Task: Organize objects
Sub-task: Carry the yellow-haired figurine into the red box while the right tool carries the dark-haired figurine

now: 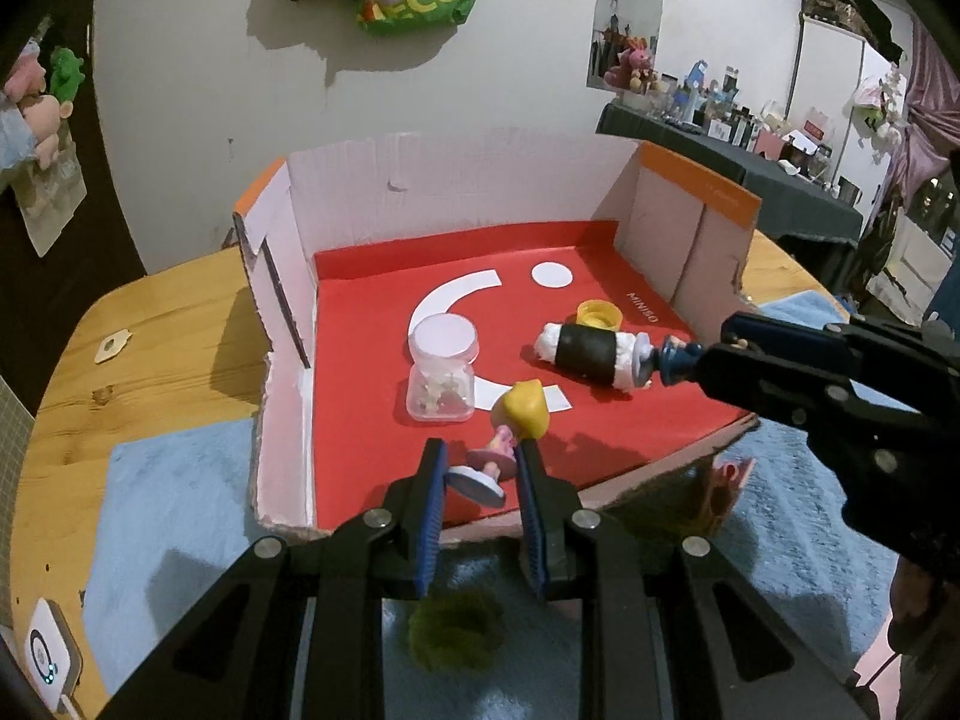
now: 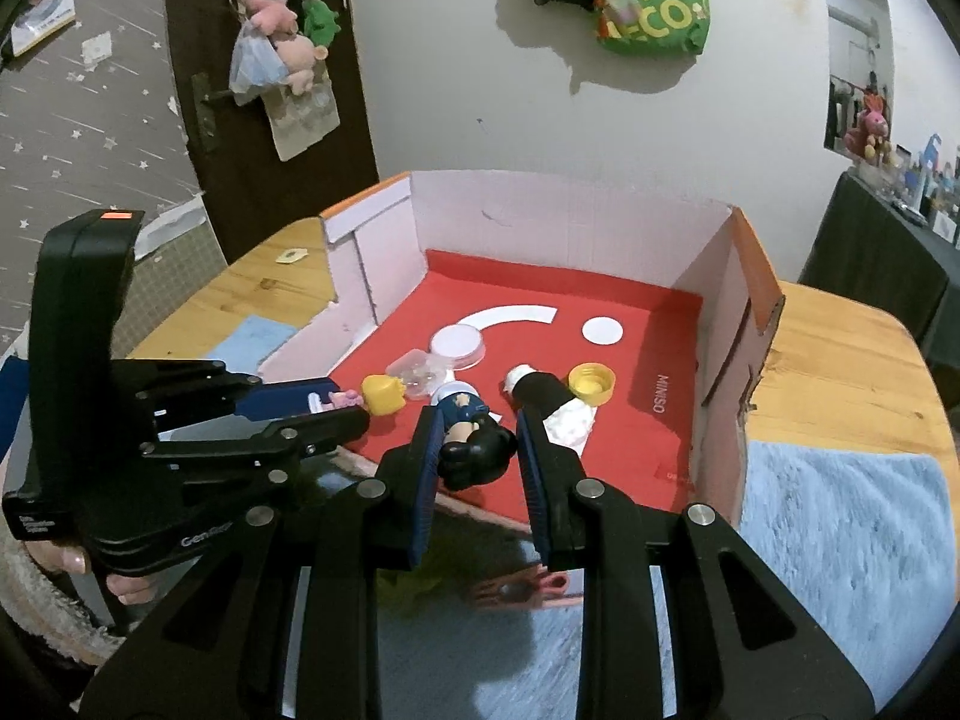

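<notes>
A wooden counter (image 1: 180, 324) is carrying a blue mat (image 1: 174, 516) and an open box (image 1: 480, 192) with a red floor. In the box a black-banded roll (image 1: 585, 351), a clear jar (image 1: 441, 369) and a yellow cap (image 1: 597, 313) are lying. A blonde doll (image 1: 510, 429) is being gripped by the left tongs (image 1: 480, 456) above the box's near edge. A dark-haired, blue-clad doll (image 2: 471, 438) is being clamped by the right tongs (image 2: 474, 438) over the red floor, just beside the roll.
</notes>
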Available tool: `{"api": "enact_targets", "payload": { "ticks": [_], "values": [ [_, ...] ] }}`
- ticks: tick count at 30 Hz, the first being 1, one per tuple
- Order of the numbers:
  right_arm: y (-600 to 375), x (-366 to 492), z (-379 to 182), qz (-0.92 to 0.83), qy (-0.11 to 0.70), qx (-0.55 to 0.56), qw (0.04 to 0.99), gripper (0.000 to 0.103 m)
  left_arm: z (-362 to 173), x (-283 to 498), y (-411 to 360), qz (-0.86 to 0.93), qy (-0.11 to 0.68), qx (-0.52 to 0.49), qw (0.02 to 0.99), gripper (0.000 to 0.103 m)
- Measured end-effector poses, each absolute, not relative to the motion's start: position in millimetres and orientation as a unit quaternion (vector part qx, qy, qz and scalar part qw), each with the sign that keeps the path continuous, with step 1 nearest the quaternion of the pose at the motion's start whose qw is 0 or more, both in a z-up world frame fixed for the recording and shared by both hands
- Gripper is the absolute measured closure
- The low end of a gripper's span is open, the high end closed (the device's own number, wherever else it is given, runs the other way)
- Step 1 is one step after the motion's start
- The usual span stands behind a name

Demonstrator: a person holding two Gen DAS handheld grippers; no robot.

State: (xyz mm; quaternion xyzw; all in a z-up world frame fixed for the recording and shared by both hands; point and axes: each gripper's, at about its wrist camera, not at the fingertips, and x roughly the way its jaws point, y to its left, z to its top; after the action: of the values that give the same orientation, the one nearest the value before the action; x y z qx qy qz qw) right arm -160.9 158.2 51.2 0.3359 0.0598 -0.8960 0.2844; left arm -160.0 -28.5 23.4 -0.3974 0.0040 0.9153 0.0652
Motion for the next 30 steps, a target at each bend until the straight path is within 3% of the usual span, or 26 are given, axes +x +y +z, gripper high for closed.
{"api": "enact_targets", "payload": {
  "ticks": [30],
  "values": [
    [146,-212,14,-0.861,0.083,0.420,0.275,0.079,-1,-207,-29,0.888,0.026,-0.453,0.076,0.079]
  ]
}}
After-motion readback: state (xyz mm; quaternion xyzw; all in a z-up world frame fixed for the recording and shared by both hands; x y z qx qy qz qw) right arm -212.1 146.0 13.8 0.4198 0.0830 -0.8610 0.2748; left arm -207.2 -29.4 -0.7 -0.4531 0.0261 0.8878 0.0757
